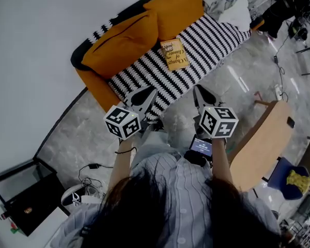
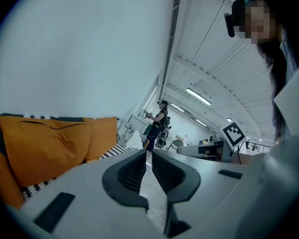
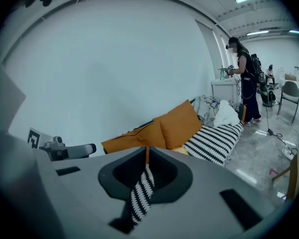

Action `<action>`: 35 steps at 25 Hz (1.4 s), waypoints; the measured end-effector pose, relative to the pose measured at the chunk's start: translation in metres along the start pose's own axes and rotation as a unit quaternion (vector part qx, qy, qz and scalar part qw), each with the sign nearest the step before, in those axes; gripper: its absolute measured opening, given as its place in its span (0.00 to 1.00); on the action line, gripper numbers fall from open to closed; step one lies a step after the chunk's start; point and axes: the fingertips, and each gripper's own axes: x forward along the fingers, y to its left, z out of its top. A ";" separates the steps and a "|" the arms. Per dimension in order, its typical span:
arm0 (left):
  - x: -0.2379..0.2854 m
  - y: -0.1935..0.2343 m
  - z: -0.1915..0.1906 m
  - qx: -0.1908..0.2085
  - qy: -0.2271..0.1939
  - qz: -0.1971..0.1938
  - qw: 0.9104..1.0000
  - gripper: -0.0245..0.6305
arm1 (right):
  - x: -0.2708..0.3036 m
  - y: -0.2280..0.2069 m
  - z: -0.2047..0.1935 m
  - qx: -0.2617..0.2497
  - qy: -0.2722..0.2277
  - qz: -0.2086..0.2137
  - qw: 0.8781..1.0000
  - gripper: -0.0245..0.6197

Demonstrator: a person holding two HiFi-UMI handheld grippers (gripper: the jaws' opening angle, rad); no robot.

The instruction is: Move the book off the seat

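A yellow book [image 1: 174, 54] lies flat on the black-and-white striped seat [image 1: 212, 37] of a sofa, in front of two orange cushions [image 1: 126, 43]. My left gripper [image 1: 144, 94] hangs over the seat's near edge, below and left of the book and well short of it. It is shut with nothing in it. My right gripper [image 1: 200, 93] is level with it to the right, also shut and empty. In the left gripper view the gripper [image 2: 150, 151] points past the cushions [image 2: 45, 143]. In the right gripper view the gripper [image 3: 147, 148] points at the striped seat [image 3: 214, 143].
A white cloth [image 1: 237, 12] lies at the sofa's far end. A wooden table [image 1: 261, 143] stands at my right, with a blue chair [image 1: 292, 177] beyond it. A black box [image 1: 20, 190] and cables [image 1: 90, 177] are on the floor at left. A person [image 3: 246, 78] stands far off.
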 end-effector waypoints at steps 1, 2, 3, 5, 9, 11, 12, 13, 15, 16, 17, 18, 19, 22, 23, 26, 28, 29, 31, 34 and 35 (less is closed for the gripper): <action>0.004 0.002 -0.001 -0.003 0.003 -0.002 1.000 0.08 | 0.001 -0.006 0.002 0.001 0.000 -0.005 1.000 0.09; 0.008 0.004 -0.003 -0.004 0.007 -0.003 1.000 0.09 | 0.002 -0.011 0.004 0.002 0.001 -0.010 1.000 0.09; 0.012 0.006 -0.005 -0.005 0.012 -0.003 1.000 0.10 | 0.003 -0.017 0.005 0.004 0.001 -0.014 1.000 0.09; 0.021 0.009 -0.009 -0.004 0.022 -0.003 1.000 0.13 | 0.006 -0.029 0.006 0.011 0.004 -0.018 1.000 0.09; 0.043 0.018 -0.018 -0.002 0.038 0.001 0.999 0.15 | 0.021 -0.058 0.005 0.023 0.016 -0.022 0.999 0.09; 0.056 0.027 -0.020 0.002 0.044 0.009 0.999 0.15 | 0.033 -0.071 0.009 0.022 0.023 -0.016 0.999 0.09; 0.062 0.031 -0.020 0.004 0.047 0.015 0.999 0.15 | 0.040 -0.078 0.012 0.021 0.025 -0.012 0.999 0.09; 0.069 0.034 -0.020 0.005 0.051 0.020 0.998 0.16 | 0.046 -0.086 0.016 0.021 0.026 -0.007 0.999 0.09; 0.087 0.043 -0.022 0.006 0.064 0.029 0.998 0.17 | 0.062 -0.106 0.024 0.022 0.032 0.000 0.999 0.09; 0.096 0.048 -0.023 0.005 0.072 0.032 0.997 0.18 | 0.072 -0.117 0.027 0.022 0.039 0.003 0.999 0.09; 0.106 0.053 -0.025 0.003 0.081 0.035 0.996 0.20 | 0.084 -0.128 0.028 0.018 0.050 0.007 0.999 0.09; 0.116 0.060 -0.027 0.001 0.089 0.037 0.995 0.21 | 0.097 -0.138 0.028 0.012 0.064 0.013 0.998 0.09; 0.127 0.067 -0.031 -0.001 0.096 0.040 0.995 0.22 | 0.111 -0.148 0.026 0.003 0.081 0.021 0.996 0.09; 0.162 0.093 -0.043 -0.012 0.111 0.048 0.993 0.24 | 0.152 -0.174 0.014 -0.019 0.122 0.046 0.991 0.09; 0.175 0.102 -0.047 -0.016 0.114 0.050 0.992 0.25 | 0.166 -0.182 0.009 -0.022 0.131 0.053 0.990 0.09; 0.216 0.129 -0.065 -0.021 0.128 0.054 0.990 0.25 | 0.208 -0.207 -0.009 -0.029 0.156 0.068 0.985 0.09; 0.239 0.148 -0.078 -0.021 0.143 0.053 0.988 0.25 | 0.235 -0.219 -0.022 -0.039 0.172 0.072 0.982 0.09; 0.249 0.158 -0.085 -0.021 0.150 0.053 0.987 0.25 | 0.248 -0.224 -0.029 -0.044 0.179 0.075 0.980 0.09; 0.266 0.175 -0.100 -0.025 0.167 0.052 0.984 0.25 | 0.270 -0.232 -0.043 -0.052 0.195 0.079 0.976 0.09; 0.283 0.199 -0.125 -0.038 0.193 0.054 0.979 0.25 | 0.297 -0.244 -0.069 -0.049 0.223 0.084 0.970 0.09; 0.288 0.208 -0.134 -0.042 0.202 0.055 0.977 0.25 | 0.306 -0.248 -0.079 -0.046 0.233 0.085 0.968 0.09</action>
